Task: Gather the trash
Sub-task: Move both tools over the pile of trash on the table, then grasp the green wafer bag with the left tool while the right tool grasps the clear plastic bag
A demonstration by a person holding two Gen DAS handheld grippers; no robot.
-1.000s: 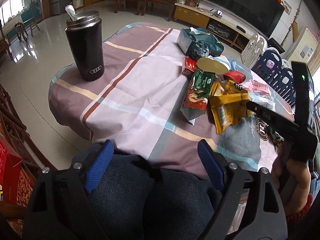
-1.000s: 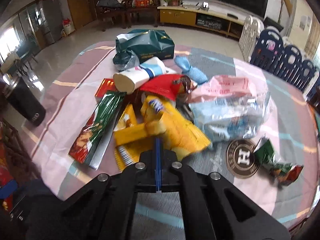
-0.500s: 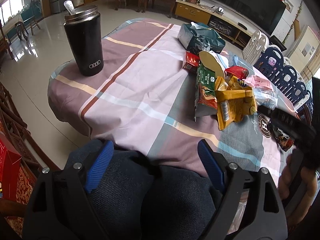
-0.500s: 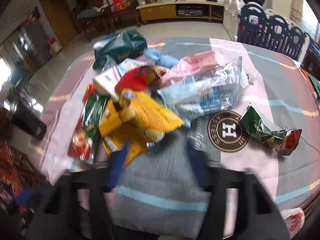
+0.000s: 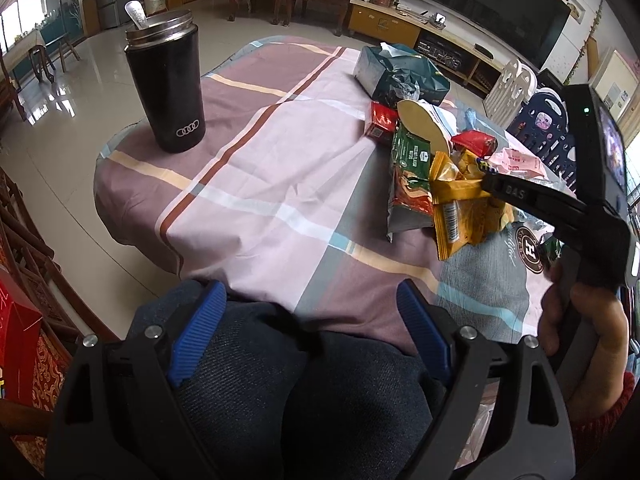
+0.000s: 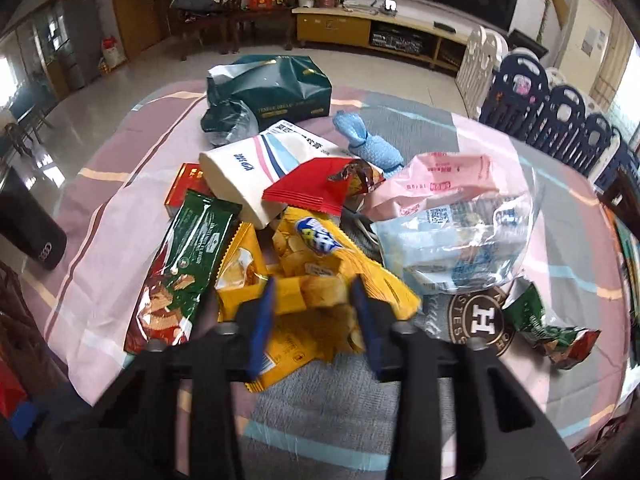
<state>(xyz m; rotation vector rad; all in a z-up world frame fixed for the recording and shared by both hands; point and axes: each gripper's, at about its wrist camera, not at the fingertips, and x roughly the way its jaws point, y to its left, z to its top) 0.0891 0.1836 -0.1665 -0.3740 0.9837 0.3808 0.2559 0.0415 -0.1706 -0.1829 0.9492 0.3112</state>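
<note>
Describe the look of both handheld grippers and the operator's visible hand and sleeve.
The left gripper and right gripper are matte black with silver screws and ribbed blue pads. The right shows white "DAS" lettering and a green LED. The right hand is bare, with a red knit cuff.

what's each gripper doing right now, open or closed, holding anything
Left gripper: open, holding nothing, over the person's lap at the table edge.
Right gripper: open, jaws either side of the yellow chip bag, not clamped on it.

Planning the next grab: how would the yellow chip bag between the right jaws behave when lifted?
The yellow chip bag looks crumpled and thin, so probably floppy and light. Its glossy film may slip. It overlaps other wrappers, so it might drag them.
</note>
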